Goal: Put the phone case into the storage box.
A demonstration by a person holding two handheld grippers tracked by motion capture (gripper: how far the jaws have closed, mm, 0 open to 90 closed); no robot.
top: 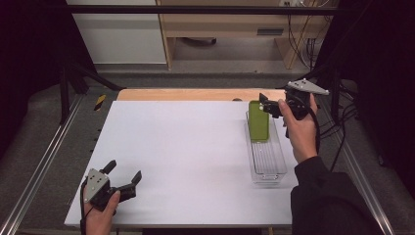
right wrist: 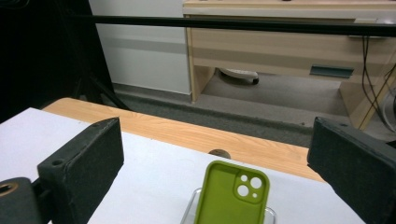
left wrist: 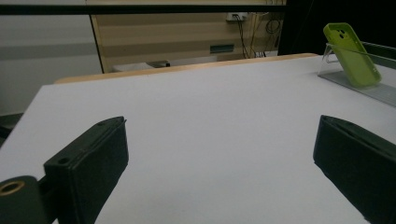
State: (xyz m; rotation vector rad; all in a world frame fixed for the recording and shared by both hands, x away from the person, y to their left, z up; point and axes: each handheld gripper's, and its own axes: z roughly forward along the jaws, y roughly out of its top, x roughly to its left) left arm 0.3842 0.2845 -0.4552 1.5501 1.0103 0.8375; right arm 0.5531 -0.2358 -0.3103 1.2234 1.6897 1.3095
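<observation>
Left claw open; unbranded green phone case in tray.

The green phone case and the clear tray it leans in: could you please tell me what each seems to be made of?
The green phone case looks like soft silicone or rubbery plastic: a matte, even lime surface without sharp glints and with rounded camera cut-outs. The clear tray appears to be hard transparent plastic, perhaps acrylic: the white table shows through its walls, and its rims catch bright highlights.
</observation>
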